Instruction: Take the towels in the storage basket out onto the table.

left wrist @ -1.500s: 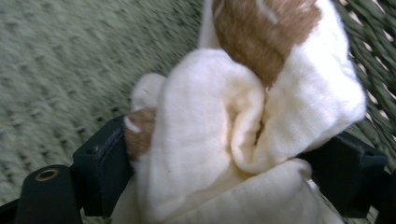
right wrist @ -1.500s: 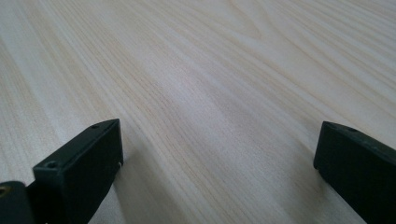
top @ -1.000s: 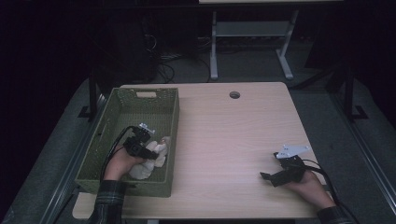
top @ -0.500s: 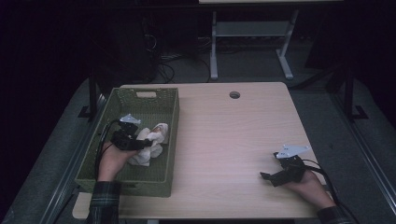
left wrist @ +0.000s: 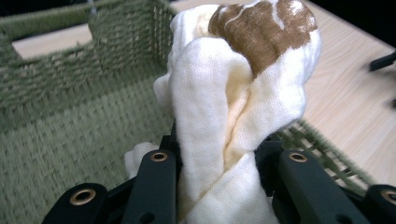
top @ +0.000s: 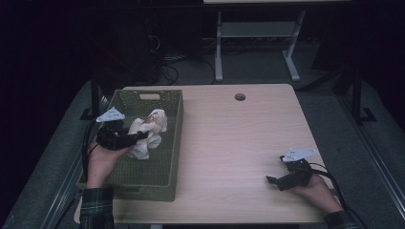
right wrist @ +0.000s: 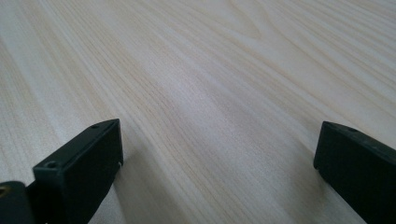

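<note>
A cream cloth with a brown patch hangs bunched above the green woven basket at the table's left. My left gripper is shut on the cloth, which is pinched between the black jaws, and holds it raised over the basket's inside. At the table's front right my right gripper rests low on the bare wood, open, with nothing between its jaws.
The light wooden table has a round cable hole near its far edge. The basket's woven wall rises close behind the cloth. A metal stand and dark floor lie beyond the table.
My left gripper has lifted the cloth up out of the basket and drawn it leftward and farther from me. The right gripper has stayed put.
</note>
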A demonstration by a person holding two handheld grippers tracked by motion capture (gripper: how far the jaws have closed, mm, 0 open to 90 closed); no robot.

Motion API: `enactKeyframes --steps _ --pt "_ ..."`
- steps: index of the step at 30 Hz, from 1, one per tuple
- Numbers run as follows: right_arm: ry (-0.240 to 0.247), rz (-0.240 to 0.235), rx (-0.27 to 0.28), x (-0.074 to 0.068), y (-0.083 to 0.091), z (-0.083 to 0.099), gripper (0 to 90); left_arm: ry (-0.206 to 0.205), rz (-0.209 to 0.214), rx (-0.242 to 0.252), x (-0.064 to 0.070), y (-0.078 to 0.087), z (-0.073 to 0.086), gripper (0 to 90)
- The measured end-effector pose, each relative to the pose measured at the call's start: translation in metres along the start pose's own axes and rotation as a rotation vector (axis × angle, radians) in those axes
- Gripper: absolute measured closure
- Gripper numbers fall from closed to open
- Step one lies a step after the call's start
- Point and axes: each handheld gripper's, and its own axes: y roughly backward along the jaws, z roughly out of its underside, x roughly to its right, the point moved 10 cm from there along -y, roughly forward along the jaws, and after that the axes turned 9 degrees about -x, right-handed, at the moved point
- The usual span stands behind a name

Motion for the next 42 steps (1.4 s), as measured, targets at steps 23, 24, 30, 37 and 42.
enactKeyframes --steps 23,24,30,37,42 --pt "0.000 0.000 0.000 0.000 0.000 0.000 1.0 -0.082 0.131 0.144 0.065 0.006 -0.054 68.2" --pt "0.000 0.000 0.000 0.000 0.000 0.000 1.0 -0.087 0.137 0.142 0.069 0.005 -0.056 68.2" --pt "-0.001 0.000 0.000 0.000 0.000 0.000 1.0 -0.108 0.169 0.125 0.089 -0.013 -0.067 68.2" --pt "-0.001 -0.001 0.000 0.000 0.000 0.000 1.0 -0.125 0.210 0.139 0.111 -0.024 -0.084 68.2" --pt "-0.001 -0.001 0.000 0.000 0.000 0.000 1.0 -0.149 0.230 0.143 0.127 -0.031 -0.094 68.3"
